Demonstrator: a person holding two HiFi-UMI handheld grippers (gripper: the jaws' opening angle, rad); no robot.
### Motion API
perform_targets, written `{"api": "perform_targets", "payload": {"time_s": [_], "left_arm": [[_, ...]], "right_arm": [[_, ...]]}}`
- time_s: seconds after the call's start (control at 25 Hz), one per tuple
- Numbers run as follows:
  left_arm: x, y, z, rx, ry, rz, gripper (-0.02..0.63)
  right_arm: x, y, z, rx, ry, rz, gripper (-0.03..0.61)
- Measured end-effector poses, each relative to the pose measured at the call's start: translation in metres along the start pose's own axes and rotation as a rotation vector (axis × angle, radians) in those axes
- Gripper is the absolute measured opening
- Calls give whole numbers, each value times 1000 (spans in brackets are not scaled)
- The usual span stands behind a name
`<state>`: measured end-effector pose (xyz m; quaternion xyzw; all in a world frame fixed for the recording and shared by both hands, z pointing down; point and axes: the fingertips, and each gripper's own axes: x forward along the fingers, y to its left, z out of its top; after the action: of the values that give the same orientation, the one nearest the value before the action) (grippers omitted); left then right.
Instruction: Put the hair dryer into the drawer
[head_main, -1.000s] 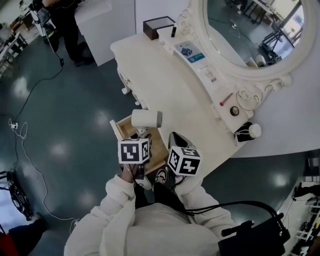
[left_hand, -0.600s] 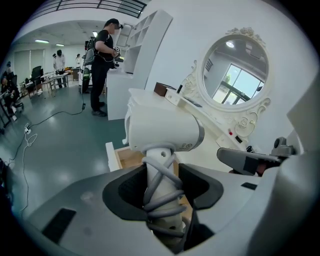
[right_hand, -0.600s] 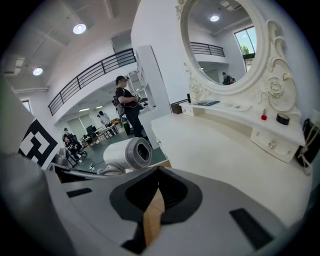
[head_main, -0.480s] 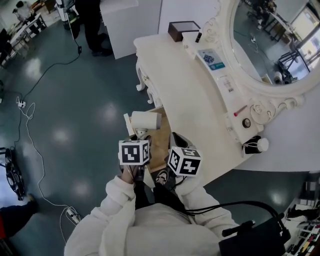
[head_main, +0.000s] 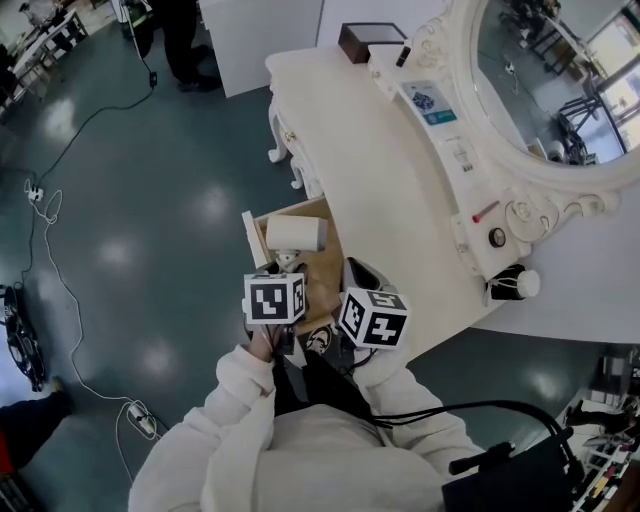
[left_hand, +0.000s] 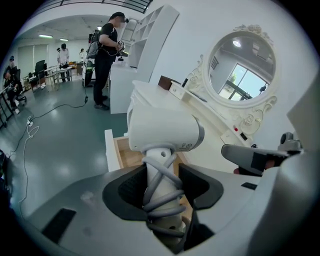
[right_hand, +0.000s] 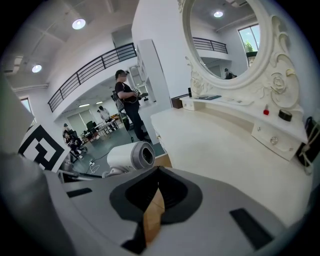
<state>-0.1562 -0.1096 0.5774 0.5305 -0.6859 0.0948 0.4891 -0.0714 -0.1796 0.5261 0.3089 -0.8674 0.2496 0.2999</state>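
A white hair dryer (head_main: 295, 233) with its grey cord wound round the handle hangs upright over the open wooden drawer (head_main: 322, 287) of the white dressing table (head_main: 380, 180). My left gripper (head_main: 284, 268) is shut on the handle below the dryer's head. In the left gripper view the dryer's head (left_hand: 162, 127) points right, and the left gripper (left_hand: 162, 195) has its pads against the wrapped handle, with the drawer (left_hand: 125, 156) beneath. My right gripper (head_main: 356, 276) hovers just right of the drawer at the table's edge. In its own view the right gripper (right_hand: 158, 172) is shut on nothing, with the dryer (right_hand: 131, 156) to its left.
An oval mirror (head_main: 560, 80) stands at the table's back. A brown box (head_main: 366, 42) and small items (head_main: 440, 105) sit along the rear shelf, and a black item with a white ball (head_main: 512, 284) at the near end. Cables (head_main: 50, 240) cross the floor; a person (head_main: 185, 40) stands beyond.
The head view has shifted, so the table sits further right and up. The left gripper still holds the dryer over the drawer; both grippers keep their places relative to it.
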Motion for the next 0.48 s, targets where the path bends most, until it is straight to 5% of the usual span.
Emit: {"api": "perform_targets", "payload": {"time_s": [0.48], "left_arm": [[45,-12,-12,-96,7,3,196]], "right_arm": [[6,-36,-13,12,51,-43,61]]}}
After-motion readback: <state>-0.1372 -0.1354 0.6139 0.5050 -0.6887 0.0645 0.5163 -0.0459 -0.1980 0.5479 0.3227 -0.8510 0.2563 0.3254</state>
